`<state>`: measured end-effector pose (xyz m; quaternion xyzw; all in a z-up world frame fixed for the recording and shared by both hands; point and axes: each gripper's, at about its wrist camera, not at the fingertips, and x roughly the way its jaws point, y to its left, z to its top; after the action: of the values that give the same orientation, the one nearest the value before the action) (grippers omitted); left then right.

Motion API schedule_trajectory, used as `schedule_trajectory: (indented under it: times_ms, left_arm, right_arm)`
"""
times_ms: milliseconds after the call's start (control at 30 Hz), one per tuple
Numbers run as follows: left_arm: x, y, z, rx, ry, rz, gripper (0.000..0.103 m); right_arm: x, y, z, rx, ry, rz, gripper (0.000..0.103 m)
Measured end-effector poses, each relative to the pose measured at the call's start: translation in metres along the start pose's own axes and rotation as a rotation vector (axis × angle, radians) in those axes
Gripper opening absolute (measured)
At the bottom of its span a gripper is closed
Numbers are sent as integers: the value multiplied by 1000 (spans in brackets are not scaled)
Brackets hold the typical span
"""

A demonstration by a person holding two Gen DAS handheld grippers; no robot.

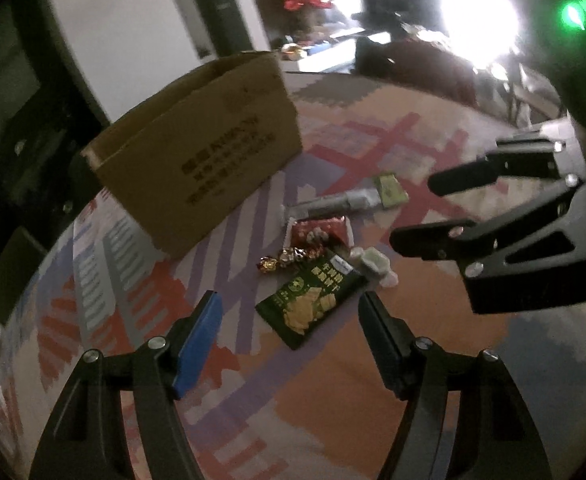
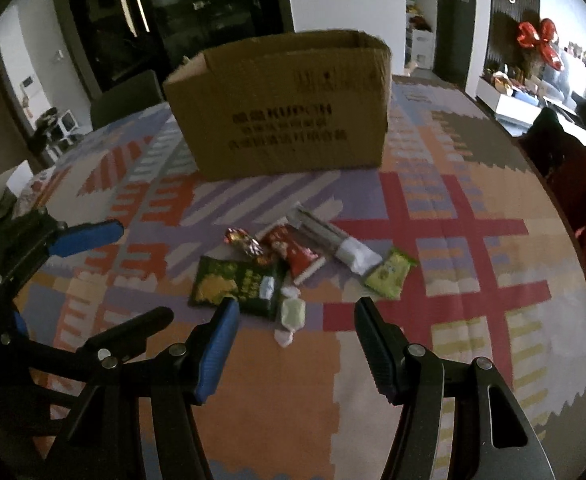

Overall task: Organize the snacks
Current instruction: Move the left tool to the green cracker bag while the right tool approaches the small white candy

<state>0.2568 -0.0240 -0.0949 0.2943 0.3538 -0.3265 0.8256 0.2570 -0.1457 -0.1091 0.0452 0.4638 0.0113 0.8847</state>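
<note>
A pile of snacks lies on the patterned tablecloth: a dark green chip packet (image 1: 311,299) (image 2: 235,283), a red packet (image 1: 320,231) (image 2: 293,251), foil-wrapped candies (image 1: 287,258) (image 2: 244,240), a pale wrapped candy (image 1: 373,263) (image 2: 291,314), a grey-white stick pack (image 1: 335,202) (image 2: 331,238) and a light green packet (image 1: 391,189) (image 2: 389,274). An open cardboard box (image 1: 201,152) (image 2: 285,114) stands behind them. My left gripper (image 1: 291,300) (image 2: 143,272) is open and empty, near the green packet. My right gripper (image 2: 296,308) (image 1: 413,206) is open and empty, just short of the pale candy.
The tablecloth (image 2: 453,280) covers a round table whose edge curves at the right (image 2: 573,260). A dark red chair (image 2: 581,184) stands at the table's right side. Dark cabinets and a wall stand behind the box.
</note>
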Motion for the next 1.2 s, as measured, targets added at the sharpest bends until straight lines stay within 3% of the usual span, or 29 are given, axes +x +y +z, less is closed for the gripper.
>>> schedule_trajectory:
  times_ms: [133,600,900,1200]
  left_arm:
    - [17,-4,-4,87,7,-8,70]
    - [65,-4,-11,222,44,-121,69]
    - [83,-1,-8,215,53,-191,67]
    - [94,14,-2,91,88,-303,64]
  right_arm:
    - [11,0,-8,9,1,-33,61]
    - [43,6,-16,1,22,-86,56]
    - [48,7,-13,5,8,-90,56]
    - [55,6,-12,13,27,-79,51]
